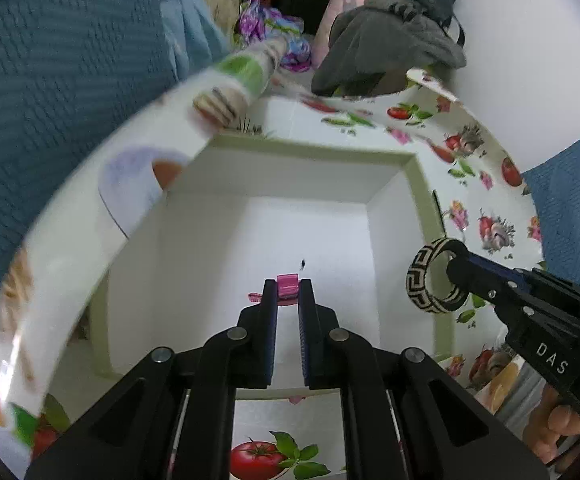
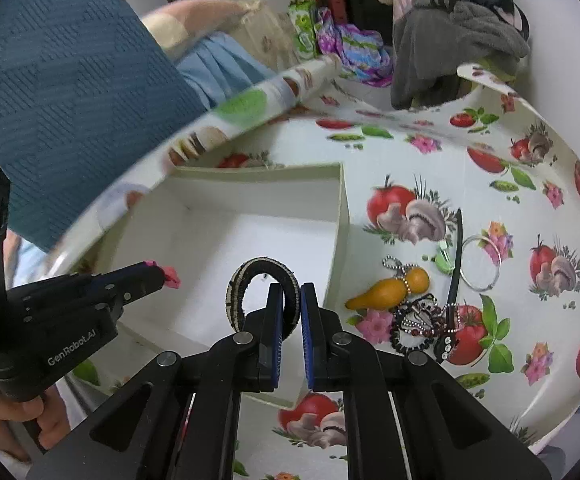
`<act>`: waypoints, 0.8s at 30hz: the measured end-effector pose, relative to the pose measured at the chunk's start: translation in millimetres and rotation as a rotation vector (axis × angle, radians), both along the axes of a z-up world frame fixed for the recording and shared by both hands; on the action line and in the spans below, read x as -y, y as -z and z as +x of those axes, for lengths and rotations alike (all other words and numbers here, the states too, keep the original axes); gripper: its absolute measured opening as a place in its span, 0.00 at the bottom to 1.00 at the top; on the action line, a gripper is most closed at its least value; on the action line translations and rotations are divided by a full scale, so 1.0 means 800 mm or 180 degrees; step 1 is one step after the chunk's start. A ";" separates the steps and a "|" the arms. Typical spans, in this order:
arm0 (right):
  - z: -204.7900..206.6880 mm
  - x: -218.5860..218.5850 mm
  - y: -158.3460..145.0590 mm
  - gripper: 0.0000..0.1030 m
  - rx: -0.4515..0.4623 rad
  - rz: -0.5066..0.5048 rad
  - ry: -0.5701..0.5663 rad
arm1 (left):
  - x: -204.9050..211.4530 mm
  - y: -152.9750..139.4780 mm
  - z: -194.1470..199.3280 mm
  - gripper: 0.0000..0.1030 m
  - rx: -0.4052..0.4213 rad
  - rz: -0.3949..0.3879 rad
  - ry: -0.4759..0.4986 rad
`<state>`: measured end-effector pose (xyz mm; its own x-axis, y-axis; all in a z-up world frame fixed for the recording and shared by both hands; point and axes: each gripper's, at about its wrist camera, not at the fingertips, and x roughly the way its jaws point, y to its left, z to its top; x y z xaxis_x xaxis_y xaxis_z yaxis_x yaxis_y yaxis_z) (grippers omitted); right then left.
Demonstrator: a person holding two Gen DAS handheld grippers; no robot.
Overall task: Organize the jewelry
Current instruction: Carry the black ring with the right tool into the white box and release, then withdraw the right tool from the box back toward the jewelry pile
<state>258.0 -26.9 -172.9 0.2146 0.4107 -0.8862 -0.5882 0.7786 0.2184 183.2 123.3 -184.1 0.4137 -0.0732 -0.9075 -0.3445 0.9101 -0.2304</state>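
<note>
A white open box (image 1: 410,168) (image 2: 342,208) with a pale green rim stands on the table. My left gripper (image 1: 287,286) is shut on a small pink piece of jewelry (image 1: 287,283) and holds it over the box's inside; it also shows in the right wrist view (image 2: 171,276). My right gripper (image 2: 287,290) is shut on a black-and-cream patterned bangle (image 2: 263,266) at the box's right side; the bangle shows in the left wrist view (image 1: 430,280) too. A small dark speck (image 1: 302,265) lies on the box floor.
On the fruit-print tablecloth (image 2: 490,140) right of the box lie an orange gourd-shaped pendant on a bead chain (image 2: 390,290), a dark beaded tangle (image 2: 422,324), a black stick (image 2: 456,256) and a thin silver ring bangle (image 2: 482,264). Clothes (image 2: 450,32) pile behind.
</note>
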 end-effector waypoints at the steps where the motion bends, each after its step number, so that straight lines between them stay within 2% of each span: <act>1: 0.001 -0.001 0.007 0.07 -0.0030 -0.0023 0.0009 | -0.001 0.005 0.001 0.09 -0.0023 -0.0027 -0.0007; 8: 0.006 -0.003 0.019 0.07 -0.0118 -0.0044 0.0042 | -0.001 0.022 0.004 0.09 -0.0117 -0.0059 -0.0017; 13: 0.003 0.001 0.010 0.10 -0.0105 0.0003 0.0007 | 0.004 0.011 0.005 0.12 -0.0081 -0.0048 -0.0033; 15: 0.002 0.006 0.002 0.13 -0.0092 0.0036 0.0015 | 0.004 0.004 0.003 0.23 -0.0059 -0.0030 -0.0051; 18: -0.002 0.013 -0.013 0.24 -0.0045 0.0102 0.0020 | 0.007 -0.014 -0.002 0.31 0.0039 0.0040 -0.0054; 24: -0.020 0.032 -0.062 0.24 0.0234 0.0262 0.0032 | 0.015 -0.058 -0.016 0.36 0.0254 0.0169 -0.0038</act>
<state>241.9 -52.8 -123.3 0.2822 0.4790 -0.8312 -0.5973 0.7657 0.2385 170.3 111.1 -137.4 0.4853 -0.0206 -0.8741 -0.3379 0.9176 -0.2092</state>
